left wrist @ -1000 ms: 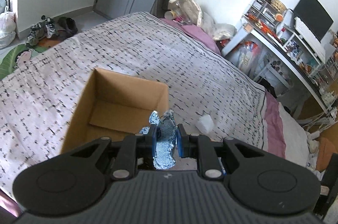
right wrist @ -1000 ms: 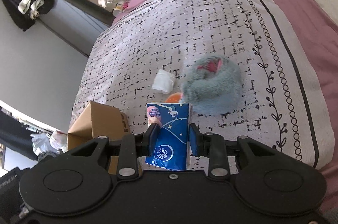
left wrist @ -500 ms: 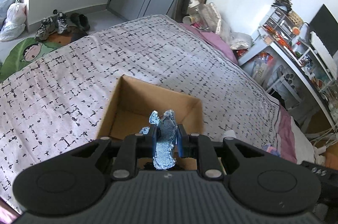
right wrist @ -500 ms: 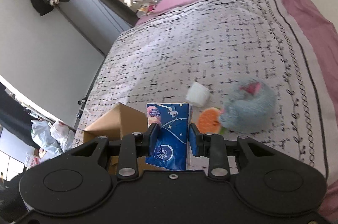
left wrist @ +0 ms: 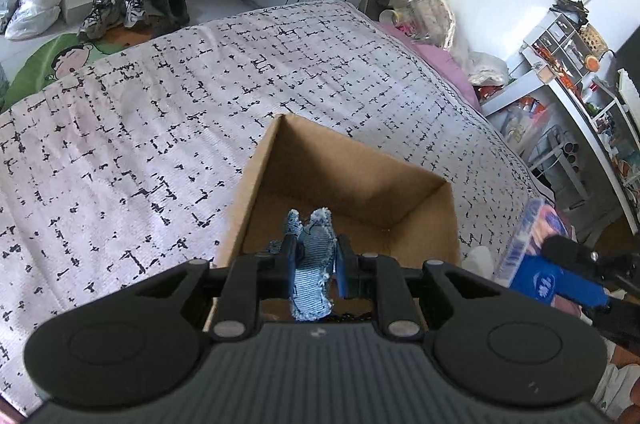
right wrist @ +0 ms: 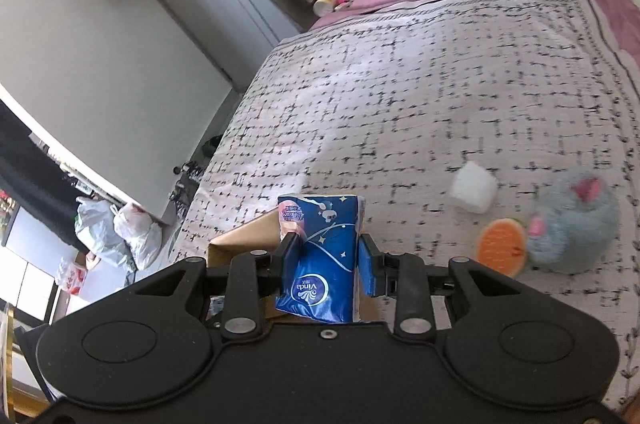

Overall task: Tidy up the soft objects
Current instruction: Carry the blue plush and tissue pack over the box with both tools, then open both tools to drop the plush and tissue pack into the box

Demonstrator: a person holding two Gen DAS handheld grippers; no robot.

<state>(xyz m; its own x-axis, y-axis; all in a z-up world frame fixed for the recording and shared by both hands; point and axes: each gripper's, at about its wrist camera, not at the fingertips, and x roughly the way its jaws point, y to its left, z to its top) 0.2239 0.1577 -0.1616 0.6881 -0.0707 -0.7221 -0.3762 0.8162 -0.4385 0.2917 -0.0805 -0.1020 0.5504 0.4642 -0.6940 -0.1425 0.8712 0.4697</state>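
Left gripper (left wrist: pixel 314 260): closed on a frayed blue striped cloth piece (left wrist: pixel 311 274), above the open brown cardboard box (left wrist: pixel 352 180) on the bed (left wrist: pixel 140 128).
Right gripper (right wrist: pixel 328 260): clamps an upright blue tissue pack (right wrist: pixel 324 256).
Bed: grey plush toy (right wrist: pixel 572 224), orange round toy (right wrist: pixel 500 248), white soft block (right wrist: pixel 474 192) lie together.

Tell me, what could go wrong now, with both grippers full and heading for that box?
The two could bump: the right gripper with its tissue pack is already close beside the left gripper at the box. The cloth is pinched by a small fold and hangs frayed, so it might snag on a pad instead of dropping. The pack may catch on the box wall and tip the box.
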